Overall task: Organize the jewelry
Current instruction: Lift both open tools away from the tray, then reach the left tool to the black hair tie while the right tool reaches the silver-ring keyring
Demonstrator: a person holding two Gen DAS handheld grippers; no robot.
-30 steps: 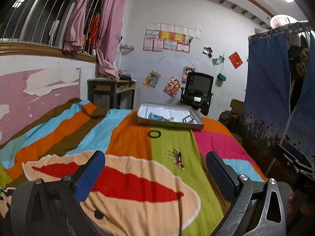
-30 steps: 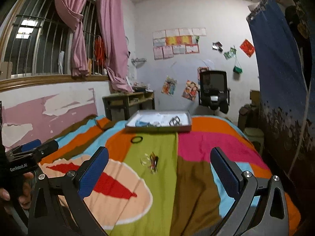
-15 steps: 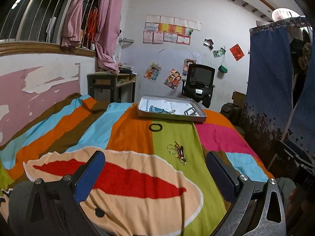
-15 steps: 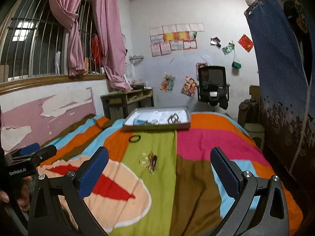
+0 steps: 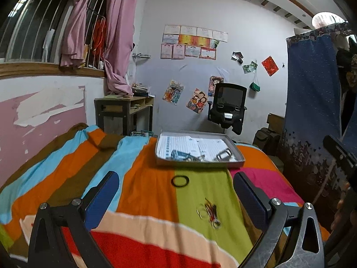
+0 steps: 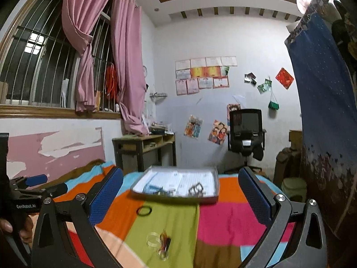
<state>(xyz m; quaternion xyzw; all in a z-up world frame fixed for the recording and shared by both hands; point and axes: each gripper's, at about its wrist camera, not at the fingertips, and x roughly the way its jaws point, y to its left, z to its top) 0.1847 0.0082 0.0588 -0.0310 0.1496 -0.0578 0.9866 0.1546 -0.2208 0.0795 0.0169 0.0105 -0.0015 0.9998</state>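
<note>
A grey tray (image 5: 236, 162) (image 6: 207, 198) lined with white paper sits far down the striped bedspread, holding several metal pieces. A black ring (image 5: 180, 181) (image 6: 144, 211) lies on the spread in front of it. Closer in, a small tangle of jewelry (image 5: 208, 211) (image 6: 161, 243) with a clear ring rests on the green stripe. My left gripper (image 5: 176, 192) hovers open above the spread, nothing between its blue pads. My right gripper (image 6: 180, 192) is open and empty too, held higher. The left gripper's fingers (image 6: 36, 179) show at the left edge of the right wrist view.
The striped bedspread (image 5: 138, 178) covers the bed. A wooden desk (image 5: 125, 111) stands at the wall beyond, a black office chair (image 5: 227, 107) behind the tray, a blue curtain (image 5: 312, 102) on the right. A hand (image 6: 13, 225) grips the left tool.
Both grippers have tilted upward and moved forward; the tray and black ring sit lower and nearer in both views, and the jewelry tangle has dropped toward the bottom.
</note>
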